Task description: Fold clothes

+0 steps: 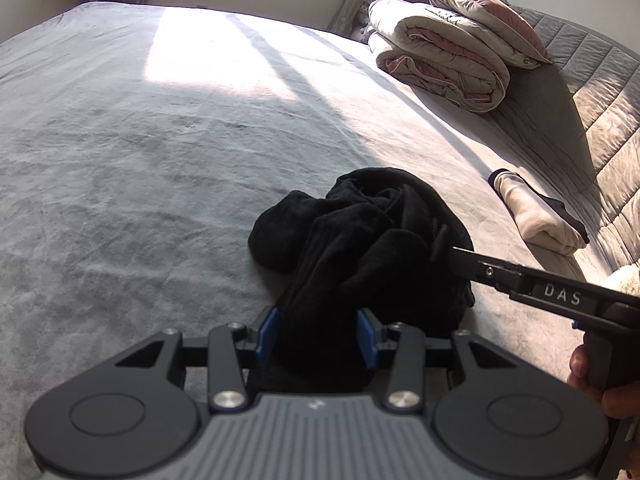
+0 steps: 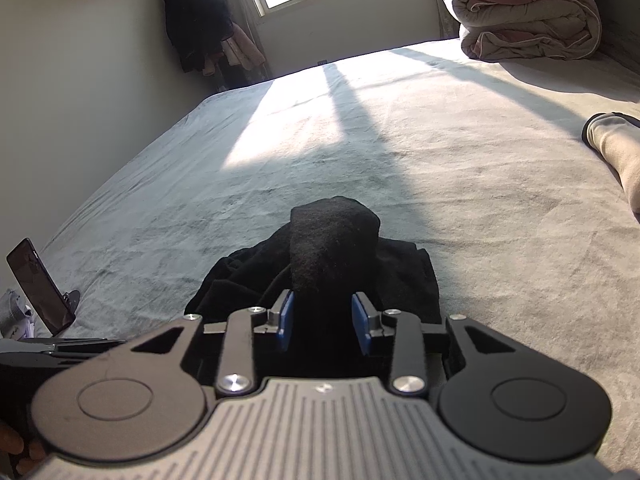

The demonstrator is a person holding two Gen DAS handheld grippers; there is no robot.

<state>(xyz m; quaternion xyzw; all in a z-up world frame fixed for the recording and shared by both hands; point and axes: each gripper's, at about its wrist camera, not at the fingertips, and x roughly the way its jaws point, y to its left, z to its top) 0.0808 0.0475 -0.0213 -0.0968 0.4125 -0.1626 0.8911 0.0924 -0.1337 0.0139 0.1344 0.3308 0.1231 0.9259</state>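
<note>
A crumpled black garment [image 1: 360, 232] lies in a heap on the grey bed sheet [image 1: 140, 140], near the front edge. My left gripper [image 1: 317, 334] is shut on a thick fold of it, and the cloth fills the gap between the blue pads. My right gripper [image 1: 456, 258] reaches into the heap from the right, held by a hand [image 1: 592, 376]. In the right wrist view the black garment [image 2: 332, 240] bulges up just ahead of the right gripper [image 2: 323, 322]. Cloth lies against both of its blue pads. The fingertips of both grippers are buried in the fabric.
A folded cream garment with dark trim [image 1: 536, 216] lies to the right by the quilted headboard [image 1: 600, 100]. A rolled duvet [image 1: 436, 64] with a pillow [image 1: 480, 12] on top sits at the far right corner. A phone on a stand [image 2: 40, 284] is at the bed's left edge.
</note>
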